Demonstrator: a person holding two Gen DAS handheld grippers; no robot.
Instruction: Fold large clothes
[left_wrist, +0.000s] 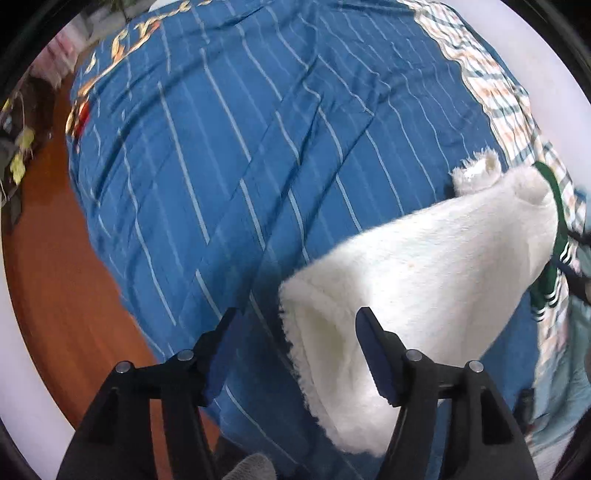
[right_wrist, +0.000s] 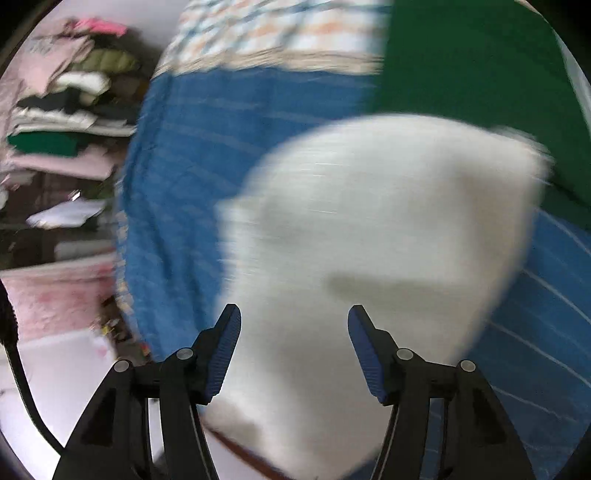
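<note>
A fluffy white garment lies folded on a blue striped bedspread, reaching from the lower middle to the right in the left wrist view. My left gripper hangs open above its near corner, and its pads do not press the cloth. The right wrist view is blurred: the white garment fills its middle, and my right gripper stands open over it with nothing pinched. A green garment lies beyond the white one, at the upper right.
The bed's edge drops to an orange-brown wooden floor on the left. A checked cloth borders the bedspread's far side. Stacks of folded clothes sit on shelves at the left of the right wrist view.
</note>
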